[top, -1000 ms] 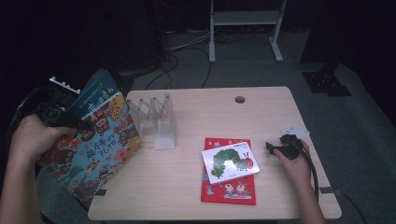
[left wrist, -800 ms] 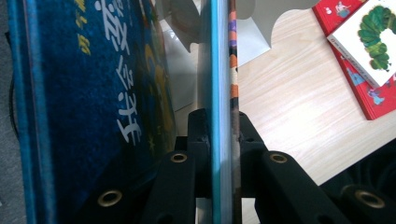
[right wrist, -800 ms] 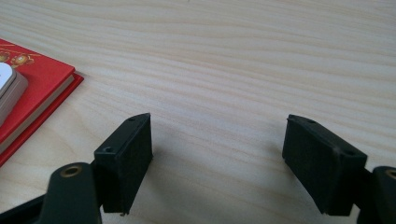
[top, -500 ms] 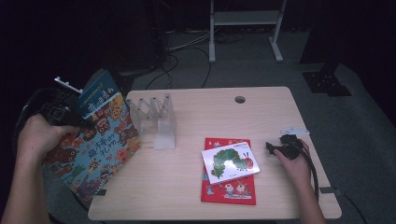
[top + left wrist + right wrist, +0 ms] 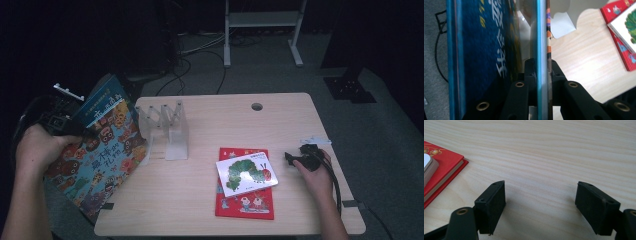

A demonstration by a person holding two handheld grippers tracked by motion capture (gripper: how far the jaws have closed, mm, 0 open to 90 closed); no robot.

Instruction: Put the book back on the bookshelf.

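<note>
A: Book (image 5: pixel 102 150), large and colourful: where is it?

B: Clamped in the left hand-held gripper (image 5: pixel 60 120), off the table's (image 5: pixel 290 120) left edge, tilted, lower corner hanging below the tabletop. In the left gripper view the jaws pinch the book's edge (image 5: pixel 541 50) tightly; a blue cover (image 5: pixel 486 50) stands beside it.

A: And the rack?

B: A clear rack (image 5: pixel 165 130) stands on the table just past that gripper, to its right. Its slots look empty, so, as I judge it, nothing is filed yet.

A: What remains?

B: Likely slotting this book, then two more: a white caterpillar book (image 5: pixel 246 172) lying on a red book (image 5: pixel 247 202), just left of the right hand-held gripper (image 5: pixel 295 159). That gripper rests on the table, jaws apart, holding nothing.
</note>
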